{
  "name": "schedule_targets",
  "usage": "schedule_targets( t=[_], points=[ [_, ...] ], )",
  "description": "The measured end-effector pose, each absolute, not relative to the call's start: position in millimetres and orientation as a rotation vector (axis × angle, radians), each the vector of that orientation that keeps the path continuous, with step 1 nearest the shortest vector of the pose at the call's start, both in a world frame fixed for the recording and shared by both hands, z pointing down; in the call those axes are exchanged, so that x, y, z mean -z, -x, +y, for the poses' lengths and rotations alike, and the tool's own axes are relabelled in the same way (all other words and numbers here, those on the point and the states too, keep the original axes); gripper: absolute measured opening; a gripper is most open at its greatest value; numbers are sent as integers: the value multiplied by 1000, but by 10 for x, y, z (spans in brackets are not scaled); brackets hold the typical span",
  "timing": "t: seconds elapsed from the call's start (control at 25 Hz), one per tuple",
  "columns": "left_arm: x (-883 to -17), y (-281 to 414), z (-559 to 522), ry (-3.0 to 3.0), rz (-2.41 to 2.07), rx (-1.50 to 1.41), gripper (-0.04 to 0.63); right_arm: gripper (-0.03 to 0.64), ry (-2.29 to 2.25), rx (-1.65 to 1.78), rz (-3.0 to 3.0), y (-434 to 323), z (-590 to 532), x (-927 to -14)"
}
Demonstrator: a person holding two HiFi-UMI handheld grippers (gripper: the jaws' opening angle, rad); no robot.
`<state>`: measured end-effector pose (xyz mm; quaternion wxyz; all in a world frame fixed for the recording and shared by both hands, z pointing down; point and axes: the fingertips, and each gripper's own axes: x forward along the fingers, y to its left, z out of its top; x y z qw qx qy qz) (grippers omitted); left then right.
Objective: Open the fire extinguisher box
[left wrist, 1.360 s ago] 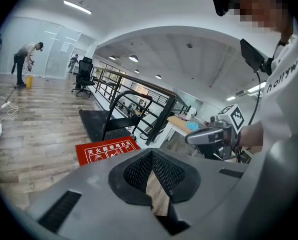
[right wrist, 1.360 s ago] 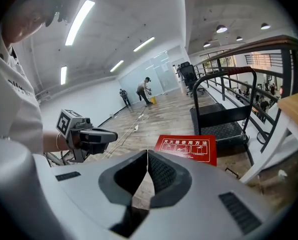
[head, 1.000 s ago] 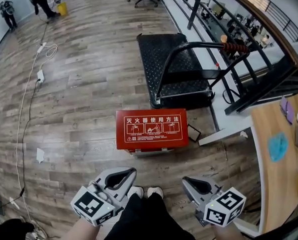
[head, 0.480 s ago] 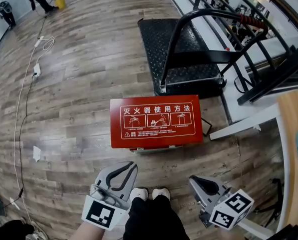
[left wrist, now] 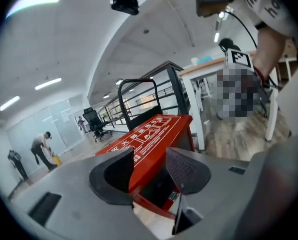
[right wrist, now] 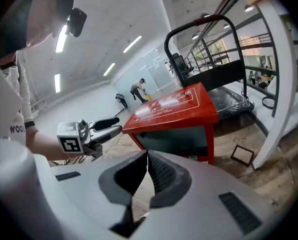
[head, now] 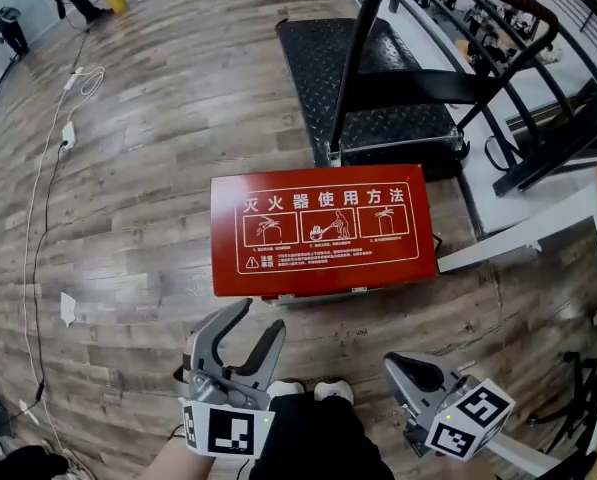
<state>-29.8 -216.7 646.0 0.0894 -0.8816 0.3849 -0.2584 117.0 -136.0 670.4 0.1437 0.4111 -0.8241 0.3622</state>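
Opening empty fingers, the left gripper [head: 259, 318] faces the box [head: 318, 230] lettered 灭火器使用方法; the right gripper [head: 403, 365] has fingers pressed together.

Black platform trolley [head: 308, 68] on wood floor [head: 148, 208], white power strip [head: 68, 134] — paper scrap [head: 66, 308] well apart

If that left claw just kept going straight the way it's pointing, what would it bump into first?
Most likely the red metal box with white printed instructions on its lid, near its front edge. The left gripper, its jaws opening with nothing held between them, aims right at it.
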Motion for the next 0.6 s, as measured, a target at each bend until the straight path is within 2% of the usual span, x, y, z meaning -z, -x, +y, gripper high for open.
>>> schedule_targets(
  t=[0.12, 0.6],
  points=[
    [-6675, 297, -2210, 2420, 1088, 862, 201, 11, -1191, -1052, -2371, -1203, -1372, -6878],
    [-7174, 211, -2489, 2079, 871, 1050, 207, 11, -1203, -1088, -2377, -1267, -1307, -7267]
  ],
)
